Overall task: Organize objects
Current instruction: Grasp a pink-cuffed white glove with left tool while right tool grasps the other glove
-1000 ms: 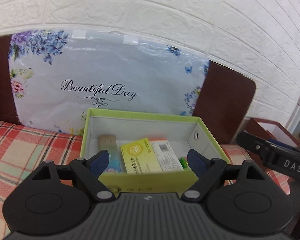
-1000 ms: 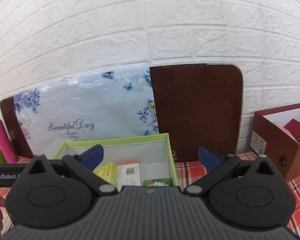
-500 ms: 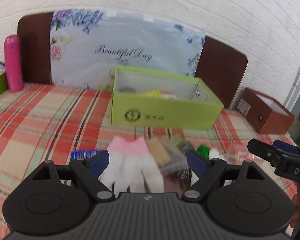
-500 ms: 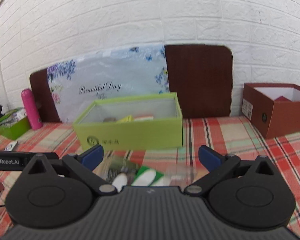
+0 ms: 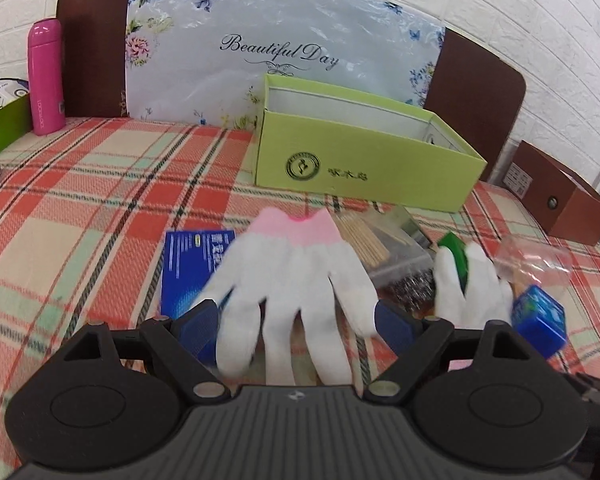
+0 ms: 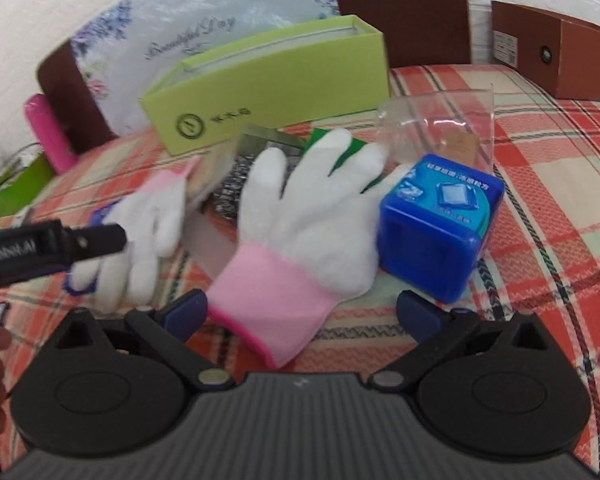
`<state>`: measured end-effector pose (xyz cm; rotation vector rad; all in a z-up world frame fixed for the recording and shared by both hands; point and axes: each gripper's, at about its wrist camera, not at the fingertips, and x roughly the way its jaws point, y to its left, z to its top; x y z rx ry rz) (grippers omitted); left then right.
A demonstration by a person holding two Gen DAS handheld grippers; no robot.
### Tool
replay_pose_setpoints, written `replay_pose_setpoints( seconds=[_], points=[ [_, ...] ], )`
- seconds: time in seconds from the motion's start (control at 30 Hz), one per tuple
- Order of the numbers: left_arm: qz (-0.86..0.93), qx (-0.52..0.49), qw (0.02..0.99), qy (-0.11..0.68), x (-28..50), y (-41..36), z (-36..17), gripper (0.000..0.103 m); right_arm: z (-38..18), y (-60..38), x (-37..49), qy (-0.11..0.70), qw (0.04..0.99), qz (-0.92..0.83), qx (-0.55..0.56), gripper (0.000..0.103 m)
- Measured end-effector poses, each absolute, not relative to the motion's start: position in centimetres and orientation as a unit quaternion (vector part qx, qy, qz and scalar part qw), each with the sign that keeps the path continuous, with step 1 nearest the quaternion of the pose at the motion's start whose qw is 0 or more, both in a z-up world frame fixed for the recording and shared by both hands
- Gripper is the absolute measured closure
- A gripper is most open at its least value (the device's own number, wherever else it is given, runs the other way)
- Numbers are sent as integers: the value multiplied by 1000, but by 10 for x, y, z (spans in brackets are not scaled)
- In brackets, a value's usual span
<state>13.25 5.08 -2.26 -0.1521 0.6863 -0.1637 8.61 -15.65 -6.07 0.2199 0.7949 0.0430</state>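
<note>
Two white gloves with pink cuffs lie on the plaid cloth. My left gripper [image 5: 296, 326] is open with one glove's [image 5: 292, 276] fingers between its jaws. My right gripper [image 6: 302, 314] is open with the other glove's [image 6: 300, 216] pink cuff between its jaws. That second glove also shows in the left wrist view [image 5: 470, 288]. A blue cube box [image 6: 440, 220] sits beside it. A blue packet [image 5: 192, 268], toothpicks [image 5: 368, 236], steel wool [image 6: 236, 184], a green item [image 5: 456, 252] and a clear bag [image 6: 440, 128] lie around. The green box [image 5: 364, 168] stands behind.
A pink bottle [image 5: 46, 76] and another green box [image 5: 0, 124] stand at the far left. A brown box [image 5: 560, 196] is at the right. A floral bag [image 5: 284, 48] leans on a brown board against the brick wall.
Both grippers have drawn back from the green box and dropped low to the cloth; each now has a glove between its open jaws.
</note>
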Motion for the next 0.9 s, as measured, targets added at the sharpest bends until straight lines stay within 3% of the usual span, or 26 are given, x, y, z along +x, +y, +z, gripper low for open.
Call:
replay_pose_setpoints(
  seconds=[0.23, 0.3, 0.33, 0.4, 0.43, 0.47, 0.5, 0.53, 0.6, 0.67, 0.8, 0.9],
  points=[
    [-74, -60, 933, 347, 171, 41, -33, 14, -67, -153, 105, 364, 922, -7, 128, 2],
    [-78, -55, 935, 342, 173, 39, -34, 14, -66, -158, 103, 355, 925, -7, 138, 27],
    [-83, -55, 934, 342, 174, 39, -34, 14, -65, -161, 103, 352, 926, -12, 138, 33],
    [-95, -60, 934, 340, 176, 39, -35, 16, -62, -169, 100, 348, 926, -8, 147, 62],
    [-101, -63, 933, 341, 177, 40, -35, 19, -59, -174, 98, 345, 926, -3, 155, 68],
    [-106, -67, 931, 342, 177, 40, -35, 31, -56, -177, 95, 340, 928, 1, 155, 77],
    [-104, -64, 933, 340, 176, 40, -35, 37, -52, -179, 91, 333, 932, 6, 146, 85],
    [-100, -61, 933, 340, 175, 40, -35, 41, -48, -180, 87, 327, 935, 13, 135, 88],
    [-105, -76, 930, 343, 172, 45, -34, 65, -40, -180, 80, 317, 940, 33, 118, 92],
    [-128, -123, 916, 359, 169, 55, -35, 80, -32, -176, 73, 309, 944, 53, 99, 93],
    [-139, -137, 912, 362, 150, 63, -32, 93, -26, -168, 64, 312, 942, 96, 74, 94],
    [-169, -145, 901, 372, 128, 68, -31, 94, -28, -164, 56, 327, 935, 123, 61, 94]
  ],
)
